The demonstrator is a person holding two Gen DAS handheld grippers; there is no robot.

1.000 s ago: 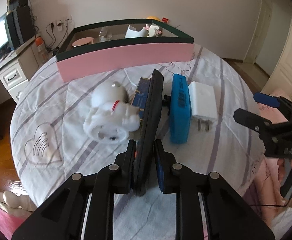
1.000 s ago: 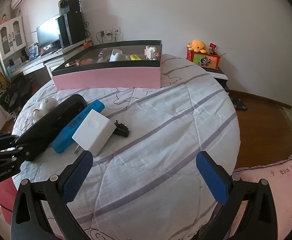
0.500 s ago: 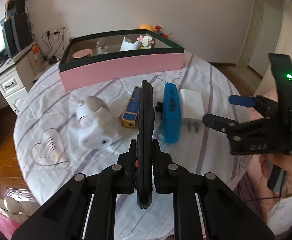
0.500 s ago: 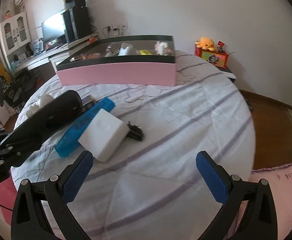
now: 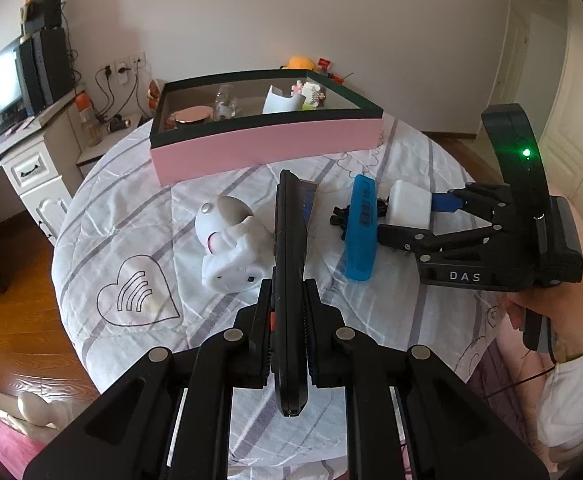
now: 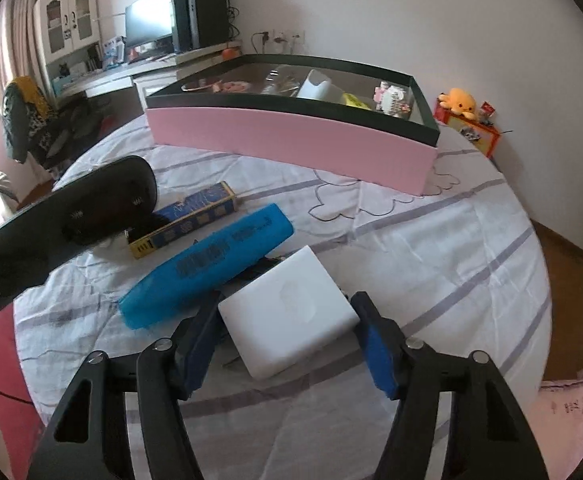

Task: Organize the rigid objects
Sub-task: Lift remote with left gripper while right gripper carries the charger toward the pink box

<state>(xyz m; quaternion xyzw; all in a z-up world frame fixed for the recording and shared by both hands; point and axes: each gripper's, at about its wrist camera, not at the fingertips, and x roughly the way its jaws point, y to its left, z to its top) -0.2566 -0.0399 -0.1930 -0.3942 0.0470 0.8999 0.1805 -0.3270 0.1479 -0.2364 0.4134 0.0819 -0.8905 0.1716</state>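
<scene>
My left gripper (image 5: 289,344) is clamped tight on a flat black device (image 5: 289,240), lifted clear of the bed, while my right gripper (image 6: 287,342) has just been closing around the white charger (image 6: 287,312) on the sheet, pads just beside its sides; whether they press I cannot tell. At twelve o'clock the pink box (image 6: 291,136) holds a white cup (image 6: 317,86), a clear bottle (image 5: 225,102) and a round pink tin (image 5: 193,114).

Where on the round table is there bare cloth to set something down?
Free: the right half of the striped tablecloth, between the pink box and the white charger, and the near-left patch by the heart drawing. Crowded: the middle row of white toy, dark blue carton, blue case and charger.
</scene>
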